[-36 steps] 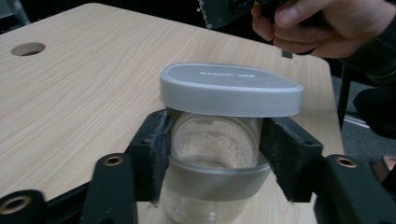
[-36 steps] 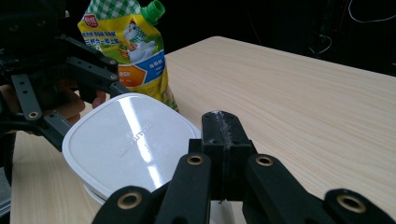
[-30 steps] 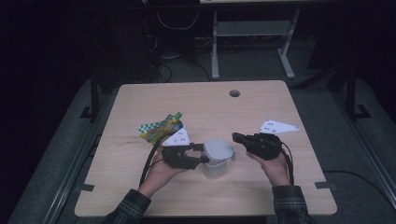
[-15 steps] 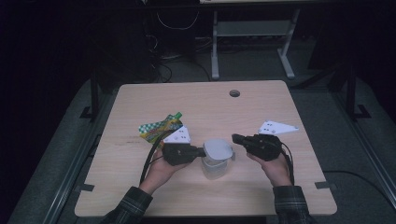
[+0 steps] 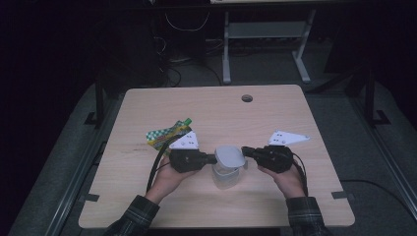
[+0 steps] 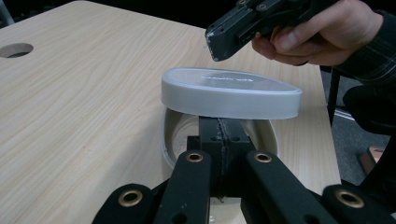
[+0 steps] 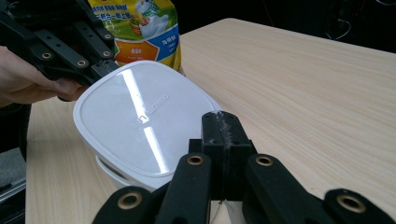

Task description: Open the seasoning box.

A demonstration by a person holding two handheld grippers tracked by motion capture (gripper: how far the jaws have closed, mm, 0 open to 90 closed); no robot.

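At the left of the high view, a green and yellow snack pouch (image 5: pixel 168 134) is seen lying flat on the wooden table (image 5: pixel 275 113), just behind the left gripper (image 5: pixel 215 158). That gripper is held in the person's left hand (image 5: pixel 164 177), and its jaws are pressed together with no gap, their tips under the near edge of the white lid (image 5: pixel 229 156); in the left gripper view the lid (image 6: pixel 229 93) is seen raised and tilted above the open white container (image 6: pixel 175 128), resting across the closed jaw tips. The container (image 5: pixel 225 178) is stood near the table's front edge, between the two grippers. Farther right, the right gripper (image 5: pixel 243 152) is held in the right hand (image 5: pixel 287 179); its jaws are likewise shut together, with the tips seen at the lid's (image 7: pixel 140 121) rim in the right gripper view, where touching cannot be told for certain.
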